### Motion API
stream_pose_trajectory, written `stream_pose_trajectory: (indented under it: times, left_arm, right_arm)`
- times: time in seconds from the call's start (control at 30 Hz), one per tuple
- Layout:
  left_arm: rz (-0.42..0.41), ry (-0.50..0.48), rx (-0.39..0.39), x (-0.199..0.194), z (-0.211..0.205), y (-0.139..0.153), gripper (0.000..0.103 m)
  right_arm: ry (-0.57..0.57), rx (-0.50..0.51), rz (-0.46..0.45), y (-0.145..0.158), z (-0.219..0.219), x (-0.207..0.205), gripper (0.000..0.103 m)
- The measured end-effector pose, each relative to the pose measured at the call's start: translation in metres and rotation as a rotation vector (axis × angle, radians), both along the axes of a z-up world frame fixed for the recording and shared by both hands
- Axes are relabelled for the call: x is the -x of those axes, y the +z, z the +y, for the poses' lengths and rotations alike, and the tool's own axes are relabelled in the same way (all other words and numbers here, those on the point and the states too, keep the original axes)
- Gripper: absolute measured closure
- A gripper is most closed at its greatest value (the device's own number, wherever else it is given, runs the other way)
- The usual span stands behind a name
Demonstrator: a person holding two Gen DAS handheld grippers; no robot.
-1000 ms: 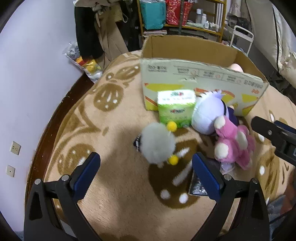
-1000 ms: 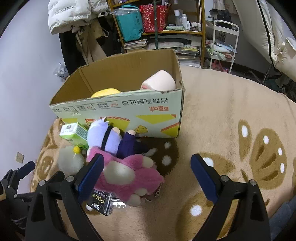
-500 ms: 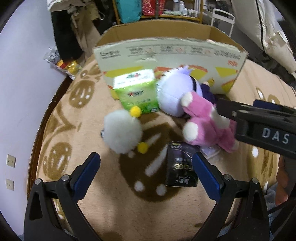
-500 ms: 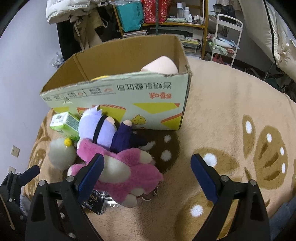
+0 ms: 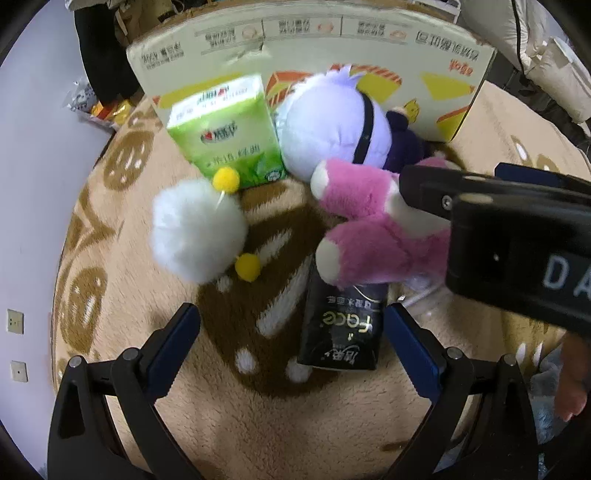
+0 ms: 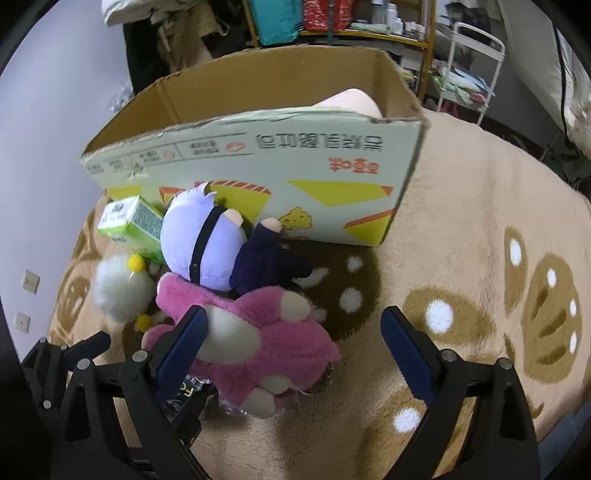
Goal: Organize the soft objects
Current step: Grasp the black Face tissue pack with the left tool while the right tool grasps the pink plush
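A pink plush [image 5: 373, 236] [image 6: 258, 339] lies on the rug beside a lilac-headed plush [image 5: 332, 129] [image 6: 207, 243], a white fluffy ball with yellow pompoms [image 5: 199, 229] [image 6: 120, 288], a green tissue pack [image 5: 229, 136] [image 6: 133, 225] and a black tissue pack [image 5: 341, 328]. Behind them stands a cardboard box [image 5: 314, 40] [image 6: 258, 147] with a pink item inside. My left gripper [image 5: 291, 343] is open, low over the black pack. My right gripper [image 6: 291, 343] is open over the pink plush, one finger by its left side.
The tan patterned rug [image 6: 480, 221] stretches wide to the right of the box. A shelf [image 6: 332, 22] with bags and a white cart [image 6: 476, 70] stand behind. A wall [image 5: 29, 184] with sockets runs along the left. A hand [image 5: 572, 380] shows at the lower right.
Both grippers have moved closer to the pile. The left one swung right toward the black pack, and the right one came down over the pink plush. Both remain open.
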State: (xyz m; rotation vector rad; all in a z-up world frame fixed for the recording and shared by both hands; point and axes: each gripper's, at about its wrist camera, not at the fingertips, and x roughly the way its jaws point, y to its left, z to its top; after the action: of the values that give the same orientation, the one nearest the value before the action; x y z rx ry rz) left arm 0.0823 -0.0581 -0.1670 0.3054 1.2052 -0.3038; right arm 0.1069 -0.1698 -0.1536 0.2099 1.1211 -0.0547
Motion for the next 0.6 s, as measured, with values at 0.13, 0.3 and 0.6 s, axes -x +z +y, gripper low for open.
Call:
stream_pose_trajectory:
  times: [0.13,0.3,0.6]
  left_arm:
    - [0.016,-0.005,0.003,0.001,0.000,-0.005,0.005]
    - [0.033,-0.012,0.003,0.001,0.001,-0.009,0.005]
    - [0.061,-0.017,-0.018,0.003,-0.005,-0.020,0.005]
  right_arm:
    - [-0.012,-0.041,0.047,-0.011,-0.003,-0.002,0.004]
    - [-0.037,-0.095,0.071,-0.017,-0.012,-0.003,0.004]
    - [-0.061,-0.165,0.086,-0.019,-0.026,-0.004,0.016]
